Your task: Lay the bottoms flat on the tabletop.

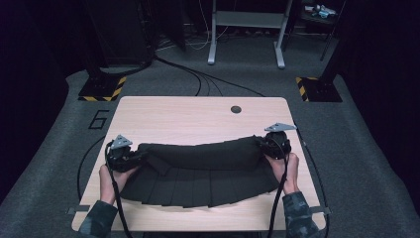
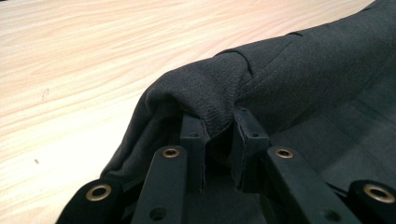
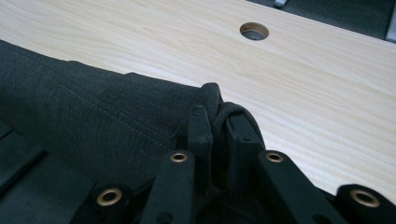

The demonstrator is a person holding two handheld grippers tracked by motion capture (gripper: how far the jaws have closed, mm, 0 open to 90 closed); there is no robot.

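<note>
Black pleated skirt (image 1: 198,173), spread flat, waistband raised, near table edge

A light wooden table (image 1: 198,119) stands on grey carpet (image 1: 59,163), a round hole (image 1: 236,109) near its far edge. A dark pleated garment (image 1: 198,178), apparently a skirt, lies spread across the near half, its pleats fanning toward the near edge.

A single legible mark is noted in the high view: the digit "6" (image 1: 99,119), set in dark strokes on the grey floor carpet (image 1: 54,163) just beside the left far corner of the tabletop (image 1: 198,119). Yellow-and-black hazard striping (image 1: 116,89) is seen on two floor plates, without wording. No text, label or brand can be read in the left or right gripper views.
</note>
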